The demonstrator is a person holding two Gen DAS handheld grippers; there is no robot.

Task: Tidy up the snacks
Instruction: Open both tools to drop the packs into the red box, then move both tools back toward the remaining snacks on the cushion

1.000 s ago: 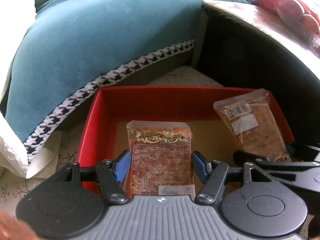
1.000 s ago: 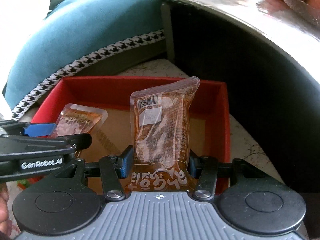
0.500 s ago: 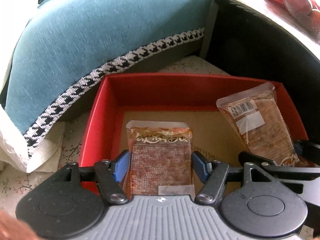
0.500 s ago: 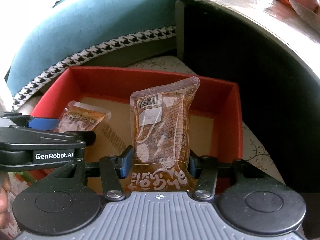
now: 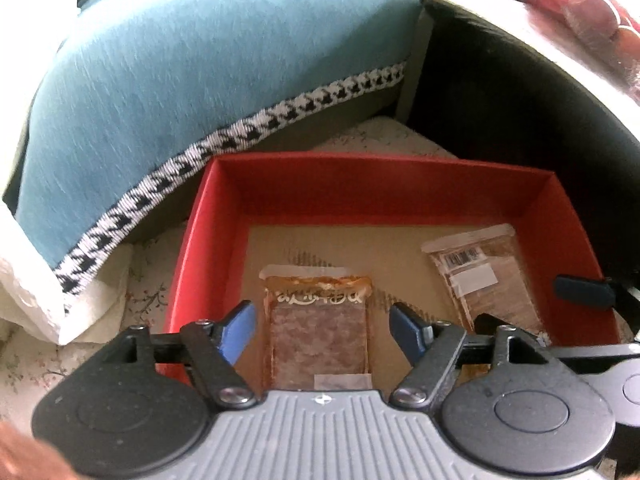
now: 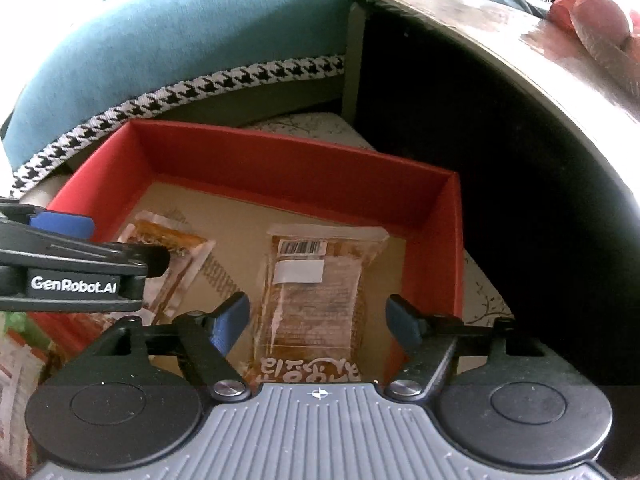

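Note:
A red box [image 5: 208, 216] [image 6: 304, 168] with a brown cardboard floor sits on the floor. Two clear snack packets lie flat in it. One with gold lettering [image 5: 320, 332] lies between the blue pads of my left gripper [image 5: 322, 326], whose jaws are opening and stand clear of it. The other, barcode side up [image 6: 312, 300] [image 5: 480, 276], lies between the pads of my right gripper [image 6: 318, 318], also opening, with gaps on both sides. In the right wrist view, the left gripper's finger [image 6: 72, 264] shows over the left packet [image 6: 168, 256].
A teal cushion [image 5: 192, 64] with houndstooth trim overhangs the box's far left. A dark low table [image 5: 520, 92] stands to the right, with red-wrapped items [image 5: 584, 8] on top. White fabric [image 5: 28, 292] lies at the left. Printed packaging [image 6: 16, 360] sits outside the box's near left.
Both grippers have opened and let go of their packets. The right packet, held upright before, now lies flat on the box floor. The left packet has dropped flat too.

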